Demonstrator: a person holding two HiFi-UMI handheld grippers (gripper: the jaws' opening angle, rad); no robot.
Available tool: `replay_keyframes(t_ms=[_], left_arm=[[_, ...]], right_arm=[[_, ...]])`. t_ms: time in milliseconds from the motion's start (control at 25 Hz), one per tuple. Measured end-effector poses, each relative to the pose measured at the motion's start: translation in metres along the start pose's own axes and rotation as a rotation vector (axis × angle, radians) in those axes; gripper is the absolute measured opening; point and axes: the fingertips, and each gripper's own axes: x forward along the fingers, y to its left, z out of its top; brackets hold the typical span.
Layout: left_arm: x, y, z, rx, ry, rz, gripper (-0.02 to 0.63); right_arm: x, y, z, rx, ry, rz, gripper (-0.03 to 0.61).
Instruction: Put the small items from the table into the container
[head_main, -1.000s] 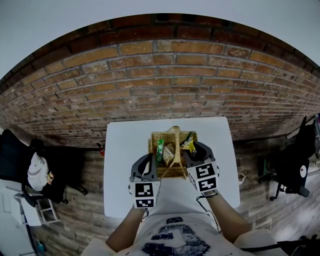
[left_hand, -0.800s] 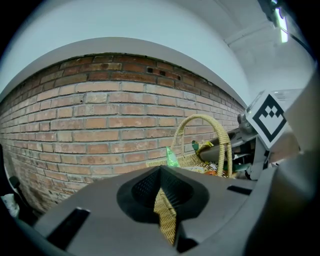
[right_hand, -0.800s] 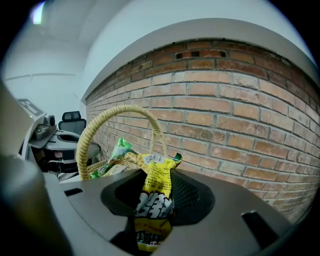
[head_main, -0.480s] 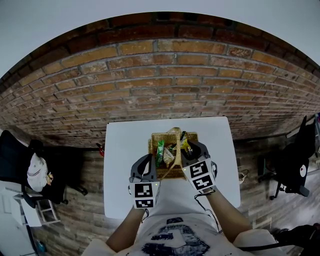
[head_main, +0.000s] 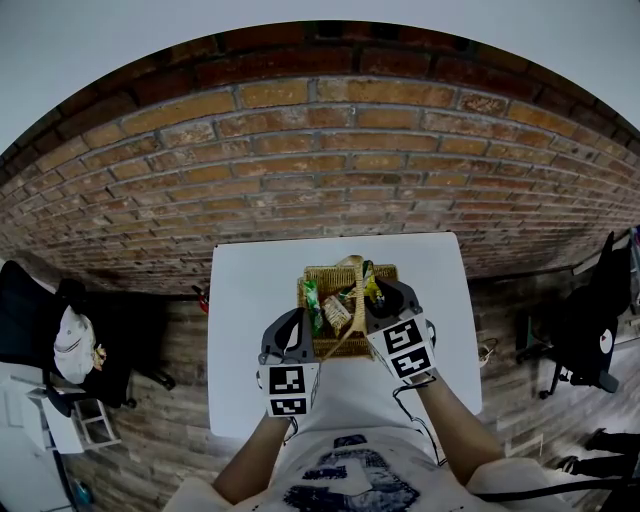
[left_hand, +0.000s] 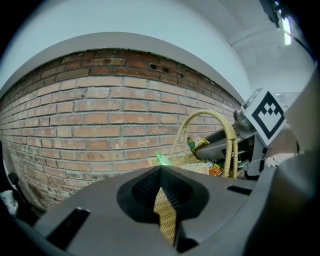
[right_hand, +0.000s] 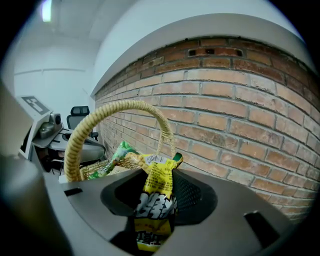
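Well, on the left, the left gripper (head_main: 293, 338) has its fingers (left_hand: 141, 189) pinched shut on the near wall of the basket (head_main: 325, 270), which sits in the middle of the white table (head_main: 250, 300). A green packet (head_main: 316, 298) pokes up inside, its print too small to read. Further right, the right gripper (head_main: 383, 298) hangs over the basket's right side. Its fingers (right_hand: 194, 192) are partly closed, clamping a yellow packet (right_hand: 152, 200) that has bold black-and-white lettering I can't make out and a white barcode label at its top.
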Motion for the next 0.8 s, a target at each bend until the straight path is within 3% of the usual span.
replay_keyframes(t_ms=[280,800], left_arm=[[0.0001,0.0020,-0.0002,0.000,0.005,-0.003,0.048],[-0.0032,0.0007,-0.0024,0.003,0.008,0.001,0.048]], right_arm=[[-0.0008,0.0003,0.0031,0.007,-0.015,-0.009,0.166],[-0.0092,0.0032,0.0041,0.080,-0.065,0.057,0.222]])
